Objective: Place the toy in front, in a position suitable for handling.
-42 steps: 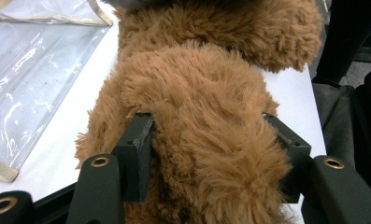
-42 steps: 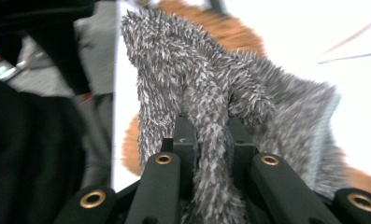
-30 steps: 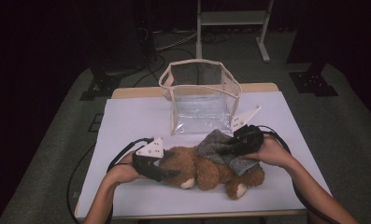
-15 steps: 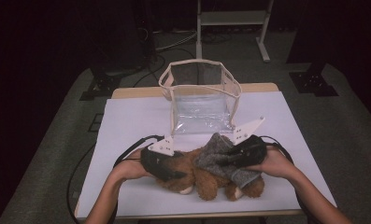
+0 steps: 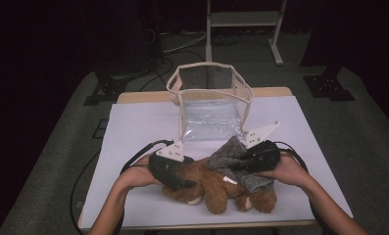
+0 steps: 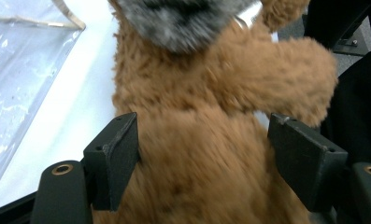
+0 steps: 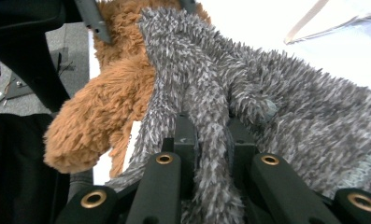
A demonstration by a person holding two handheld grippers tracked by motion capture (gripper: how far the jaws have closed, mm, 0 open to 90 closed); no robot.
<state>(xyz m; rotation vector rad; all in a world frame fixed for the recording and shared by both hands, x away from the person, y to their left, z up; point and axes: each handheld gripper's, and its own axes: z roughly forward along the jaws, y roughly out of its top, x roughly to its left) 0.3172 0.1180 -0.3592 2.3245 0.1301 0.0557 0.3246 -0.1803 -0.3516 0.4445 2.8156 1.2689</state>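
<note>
Easing the left gripper's (image 6: 206,158) jaws wider around the brown plush bear (image 5: 216,188) lying on the bench (image 5: 133,127), while clamping the grey knit cloth (image 5: 226,154) tight in the right gripper (image 7: 210,135), apparently to reposition the bear.

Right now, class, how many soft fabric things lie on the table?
2: a brown plush toy at the near edge, and a grey fuzzy cloth draped over it. Others may hide beneath.

High view overhead, gripper views close, perhaps sharing teddy (image 5: 216,188)
</note>
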